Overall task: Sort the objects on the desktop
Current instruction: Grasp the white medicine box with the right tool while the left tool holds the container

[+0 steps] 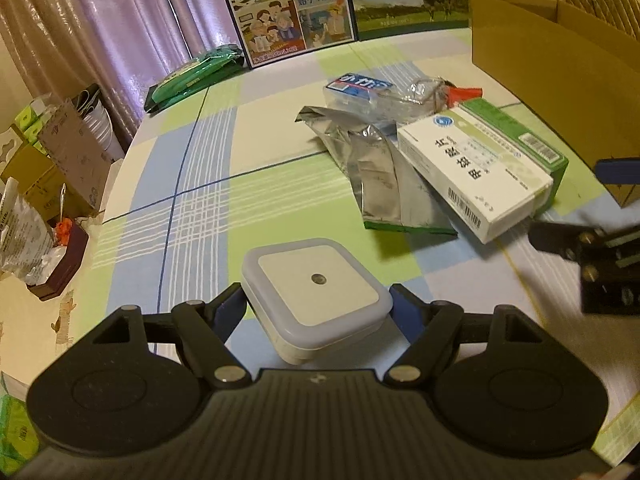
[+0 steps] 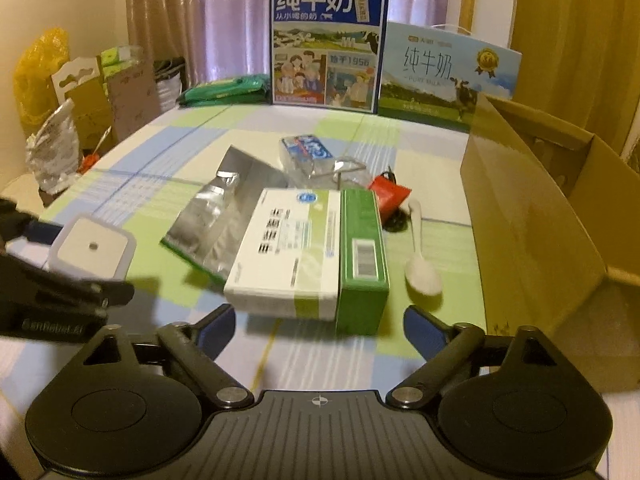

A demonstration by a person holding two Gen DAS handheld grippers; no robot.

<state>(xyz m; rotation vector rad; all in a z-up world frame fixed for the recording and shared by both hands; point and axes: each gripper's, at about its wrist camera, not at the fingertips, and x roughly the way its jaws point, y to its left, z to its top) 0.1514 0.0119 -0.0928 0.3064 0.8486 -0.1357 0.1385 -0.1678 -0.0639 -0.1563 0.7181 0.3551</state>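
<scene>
My left gripper [image 1: 316, 308] is shut on a white square night light [image 1: 316, 284], one finger pressed on each side; in the right wrist view the night light [image 2: 92, 246] is at the far left. Ahead lie a silver foil pouch [image 1: 372, 168], a white medicine box [image 1: 476, 172] on a green box [image 2: 362, 256], and a clear bag with a blue-labelled pack [image 1: 360, 88]. My right gripper [image 2: 320, 322] is open just short of the medicine box [image 2: 288, 256], holding nothing. A white spoon [image 2: 420, 264] and a red item [image 2: 388, 196] lie beside the boxes.
An open cardboard box [image 2: 532, 216] stands on the right of the checked tablecloth [image 1: 192, 200]. Two milk cartons [image 2: 328, 44] and green packs [image 2: 224, 90] line the far edge. Bags and boxes [image 1: 48, 168] crowd the space past the table's left edge.
</scene>
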